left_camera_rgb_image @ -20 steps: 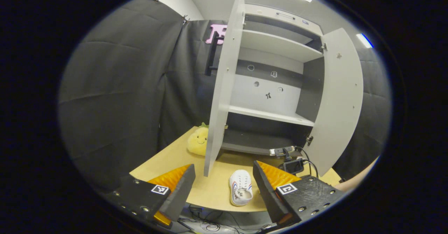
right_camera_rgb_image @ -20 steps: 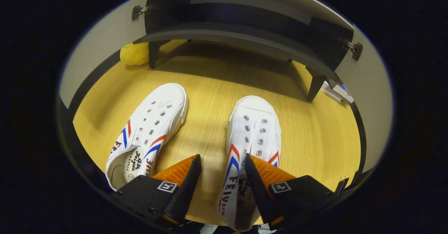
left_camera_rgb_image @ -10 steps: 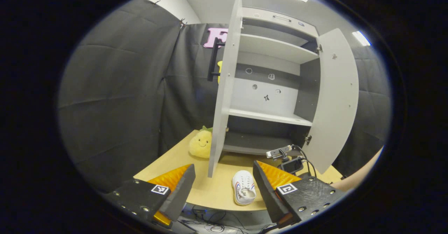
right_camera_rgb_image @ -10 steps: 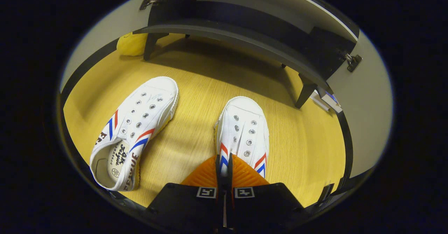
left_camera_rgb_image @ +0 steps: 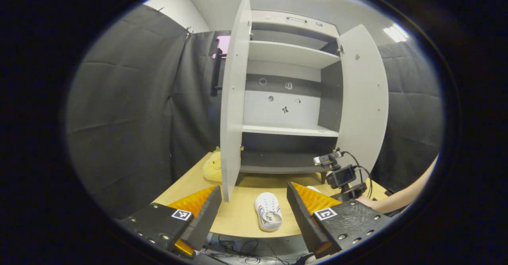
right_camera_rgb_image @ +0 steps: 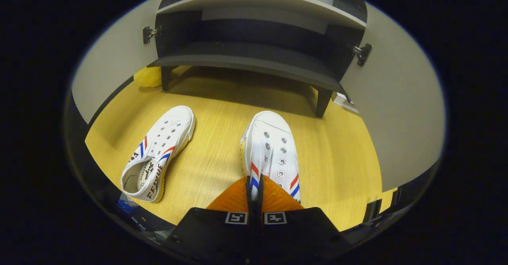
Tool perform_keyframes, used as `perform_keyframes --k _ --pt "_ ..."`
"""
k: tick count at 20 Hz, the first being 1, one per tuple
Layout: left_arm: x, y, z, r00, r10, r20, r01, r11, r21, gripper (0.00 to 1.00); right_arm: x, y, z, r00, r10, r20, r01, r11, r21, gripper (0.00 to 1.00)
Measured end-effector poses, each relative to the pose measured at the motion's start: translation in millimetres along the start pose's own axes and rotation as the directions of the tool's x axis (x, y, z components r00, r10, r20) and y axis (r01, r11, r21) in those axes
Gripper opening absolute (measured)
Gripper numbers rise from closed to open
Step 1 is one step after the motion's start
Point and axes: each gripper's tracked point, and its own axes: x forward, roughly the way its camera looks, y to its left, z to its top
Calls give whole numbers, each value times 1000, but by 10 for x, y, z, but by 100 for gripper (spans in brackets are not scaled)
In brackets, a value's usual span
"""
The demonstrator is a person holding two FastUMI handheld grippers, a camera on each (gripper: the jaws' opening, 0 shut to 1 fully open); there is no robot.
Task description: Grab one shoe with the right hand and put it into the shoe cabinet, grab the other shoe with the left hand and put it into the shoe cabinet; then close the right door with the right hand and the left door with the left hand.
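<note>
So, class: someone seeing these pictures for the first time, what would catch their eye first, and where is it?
Most striking is the tall cabinet at the back of the table, both doors swung wide and its shelves bare. Next, the right gripper, jaws closed on the side wall of one shoe in front of the cabinet. The other shoe lies to its left on the table, and the left gripper hangs open farther back.

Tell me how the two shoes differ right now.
The right shoe is pinched at its side wall by the right gripper; the left shoe lies free on the table. The right shoe points straight at the cabinet; the left shoe is angled. Both are white, laceless, with red and blue stripes.
</note>
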Motion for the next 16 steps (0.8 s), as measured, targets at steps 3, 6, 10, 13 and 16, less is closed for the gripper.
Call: perform_keyframes --k 3,6,10,13,16 --pt "77 -121 7 999 -40 1 40 999 15 96 -326 -113 201 997 22 74 -26 999 48 1" --pt "171 -264 -1 996 -85 -8 86 996 31 96 -697 -180 473 985 40 166 -54 995 80 1" --pt "247 -428 90 991 -135 -3 135 990 44 96 -1171 -223 880 956 46 288 -80 991 106 1" --pt "297 -469 187 988 -154 7 153 986 70 95 -1515 -232 1239 926 55 374 -104 988 114 1" --pt "329 -517 315 985 -168 28 165 983 85 94 -1884 -278 1733 881 54 469 -114 988 101 1"
